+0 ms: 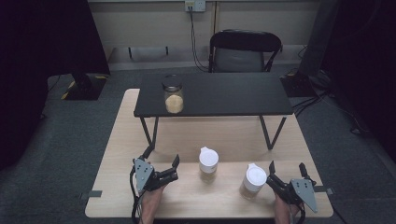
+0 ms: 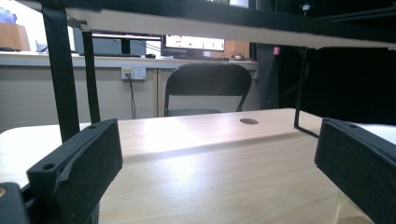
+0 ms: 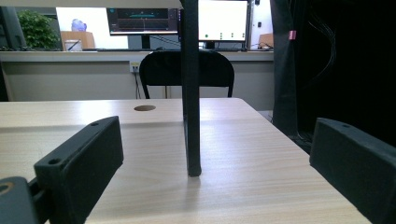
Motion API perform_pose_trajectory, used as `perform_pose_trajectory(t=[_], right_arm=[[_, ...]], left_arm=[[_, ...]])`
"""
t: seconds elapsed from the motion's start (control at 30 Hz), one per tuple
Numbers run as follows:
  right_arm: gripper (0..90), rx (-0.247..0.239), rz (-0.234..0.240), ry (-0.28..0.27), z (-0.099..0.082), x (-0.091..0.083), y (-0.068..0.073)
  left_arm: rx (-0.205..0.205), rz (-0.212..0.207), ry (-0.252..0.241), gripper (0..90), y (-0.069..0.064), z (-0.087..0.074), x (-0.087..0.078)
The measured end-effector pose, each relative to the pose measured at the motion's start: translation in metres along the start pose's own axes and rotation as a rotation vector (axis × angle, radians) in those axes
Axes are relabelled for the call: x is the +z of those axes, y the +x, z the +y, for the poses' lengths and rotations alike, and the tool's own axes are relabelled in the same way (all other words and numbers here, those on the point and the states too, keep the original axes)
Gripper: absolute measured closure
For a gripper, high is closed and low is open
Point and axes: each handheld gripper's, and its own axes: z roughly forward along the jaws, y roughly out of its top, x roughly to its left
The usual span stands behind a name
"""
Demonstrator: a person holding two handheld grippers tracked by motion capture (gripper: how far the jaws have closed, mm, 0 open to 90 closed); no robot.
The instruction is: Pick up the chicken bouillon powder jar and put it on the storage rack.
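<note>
Two white-lidded jars with tan contents stand on the wooden table [image 1: 121,140]: one near the middle [image 1: 208,163], one to its right [image 1: 253,181]. A lidless glass jar [image 1: 173,97] holding tan grains sits on the left part of the black raised shelf [image 1: 224,93]. My left gripper [image 1: 162,157] rests open at the front left, left of the middle jar and apart from it. Its jaws [image 2: 219,186] stand wide over bare wood. My right gripper [image 1: 286,168] is open just right of the right jar. In its own view my right gripper [image 3: 212,140] faces a black shelf leg [image 3: 190,93].
The shelf stands on thin black legs [image 1: 267,133] over the table's far half; one leg [image 2: 60,70] rises close ahead of my left gripper. A black folding chair [image 1: 243,51] stands behind the table. A dark round hole [image 3: 144,108] marks the tabletop.
</note>
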Motion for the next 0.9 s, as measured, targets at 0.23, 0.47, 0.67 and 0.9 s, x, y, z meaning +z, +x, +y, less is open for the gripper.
perform_pose_trajectory(t=[0.23, 0.47, 0.67, 0.9], right_arm=[[1.7, 0.0, 0.0, 0.0, 0.0, 0.0, 0.0], [1.7, 0.0, 0.0, 0.0, 0.0, 0.0, 0.0], [1.7, 0.0, 0.001, 0.0, 0.0, 0.0, 0.0], [1.7, 0.0, 0.002, 0.0, 0.0, 0.0, 0.0]], left_arm=[[0.011, 0.006, 0.01, 0.2, 0.0, -0.012, 0.0], [0.031, 0.011, 0.033, 0.3, 0.001, -0.031, 0.0], [0.041, 0.026, 0.018, 0.3, 0.001, -0.039, -0.002], [0.045, 0.039, 0.012, 1.5, 0.001, -0.04, -0.002]])
